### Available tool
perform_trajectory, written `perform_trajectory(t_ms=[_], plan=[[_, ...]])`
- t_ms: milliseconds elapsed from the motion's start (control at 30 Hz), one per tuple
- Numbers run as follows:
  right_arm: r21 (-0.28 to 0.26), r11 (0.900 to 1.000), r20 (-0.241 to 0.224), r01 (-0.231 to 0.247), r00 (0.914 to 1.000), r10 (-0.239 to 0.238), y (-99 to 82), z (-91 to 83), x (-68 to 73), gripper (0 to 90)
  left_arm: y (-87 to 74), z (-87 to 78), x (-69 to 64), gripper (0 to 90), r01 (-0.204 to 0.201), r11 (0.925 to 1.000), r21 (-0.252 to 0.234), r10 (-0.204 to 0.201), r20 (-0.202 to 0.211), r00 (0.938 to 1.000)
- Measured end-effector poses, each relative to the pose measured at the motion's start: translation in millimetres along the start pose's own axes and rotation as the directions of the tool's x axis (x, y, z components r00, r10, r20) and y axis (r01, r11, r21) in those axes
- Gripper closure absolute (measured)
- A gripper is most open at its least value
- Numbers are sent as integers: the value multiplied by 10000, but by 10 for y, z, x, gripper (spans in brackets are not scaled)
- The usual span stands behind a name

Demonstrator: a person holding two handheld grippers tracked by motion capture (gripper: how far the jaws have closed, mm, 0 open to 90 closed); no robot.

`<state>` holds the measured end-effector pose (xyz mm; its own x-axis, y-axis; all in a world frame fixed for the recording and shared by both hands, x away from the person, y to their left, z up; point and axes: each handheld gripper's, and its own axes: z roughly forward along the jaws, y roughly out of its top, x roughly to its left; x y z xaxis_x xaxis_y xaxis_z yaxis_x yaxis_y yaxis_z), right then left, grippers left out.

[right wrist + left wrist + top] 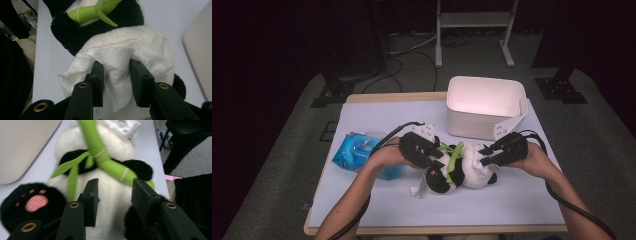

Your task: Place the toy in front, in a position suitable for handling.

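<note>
White wipe (pixel 117 65) sits bunched between my right gripper (pixel 117 75) pads on the panda (pixel 459 167) lying crosswise (left gripper (pixel 113 195) half-open over its belly, gripping nothing).

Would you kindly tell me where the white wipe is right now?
The white wipe lies on the plush panda's white head, between the right hand-held gripper jaws.
</note>
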<state>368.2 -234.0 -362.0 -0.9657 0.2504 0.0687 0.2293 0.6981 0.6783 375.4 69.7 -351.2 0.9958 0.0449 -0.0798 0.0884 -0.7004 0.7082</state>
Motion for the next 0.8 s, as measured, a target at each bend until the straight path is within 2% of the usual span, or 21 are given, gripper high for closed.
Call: perform_trajectory(t_ms=[33,167,233,367,433,533,700,800], plan=[[-119,9999,0,-31,10000,31,-30,-6,19,675,-10,35,-7,558,-56,9999,147,56,-29,10000],[-219,9998,90,-32,10000,34,-51,-15,76,703,-19,57,-14,561,-102,9998,180,102,-32,9999],[-265,9996,161,15,9999,-11,-43,-22,97,710,-32,65,-11,582,-259,9993,269,262,-103,9996],[-302,9995,275,98,9996,-90,-7,-41,121,746,-42,102,-1,585,-239,9988,431,249,-242,9994],[-462,9988,-35,151,9999,-153,37,-55,116,769,-38,115,-3,583,-217,9989,418,230,-315,9992],[-155,9987,-1,484,9988,-484,147,-1,127,771,-42,120,7,583,-139,9988,478,155,-352,9993],[80,9971,-128,757,9971,-756,345,63,124,774,-43,124,10,582,-102,9987,496,117,-291,9995],[103,9969,-108,784,9969,-783,401,77,126,774,-40,122,8,583,-93,9985,538,109,-289,9995]])
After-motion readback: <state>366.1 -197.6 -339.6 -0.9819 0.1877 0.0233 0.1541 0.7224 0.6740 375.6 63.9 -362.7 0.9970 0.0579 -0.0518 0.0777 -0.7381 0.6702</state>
